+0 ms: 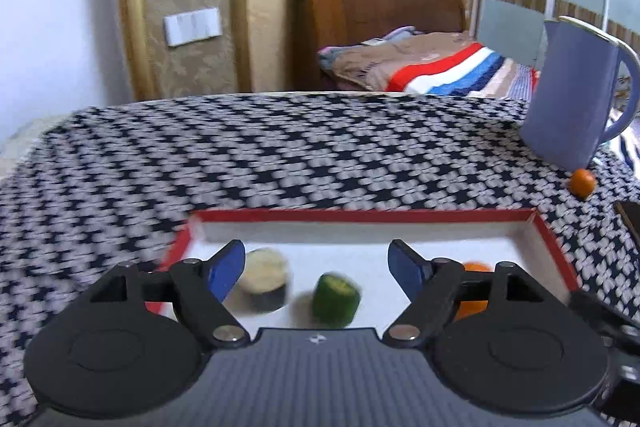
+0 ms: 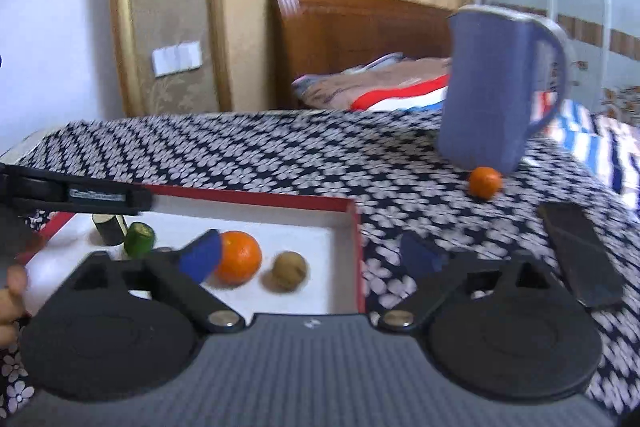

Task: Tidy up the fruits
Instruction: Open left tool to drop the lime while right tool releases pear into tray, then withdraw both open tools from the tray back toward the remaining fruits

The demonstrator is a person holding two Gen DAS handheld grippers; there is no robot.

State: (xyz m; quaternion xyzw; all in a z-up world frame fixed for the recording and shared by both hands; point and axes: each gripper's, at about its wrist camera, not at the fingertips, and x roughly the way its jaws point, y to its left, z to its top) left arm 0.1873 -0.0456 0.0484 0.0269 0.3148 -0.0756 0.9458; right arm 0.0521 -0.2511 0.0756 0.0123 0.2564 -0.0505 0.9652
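Both tools gape empty: my left tool (image 1: 316, 267) over the tray (image 2: 356, 227) holding sorted fruit, my right tool (image 2: 312, 259) facing the stray orange (image 2: 485, 181) by the jug (image 2: 488, 87).

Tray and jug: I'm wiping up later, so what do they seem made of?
The tray looks like cardboard: thin, sharply folded red walls and a matte white inside. The jug looks like smooth plastic or enamel, blue with a soft sheen and a pale rim; blur leaves it open.
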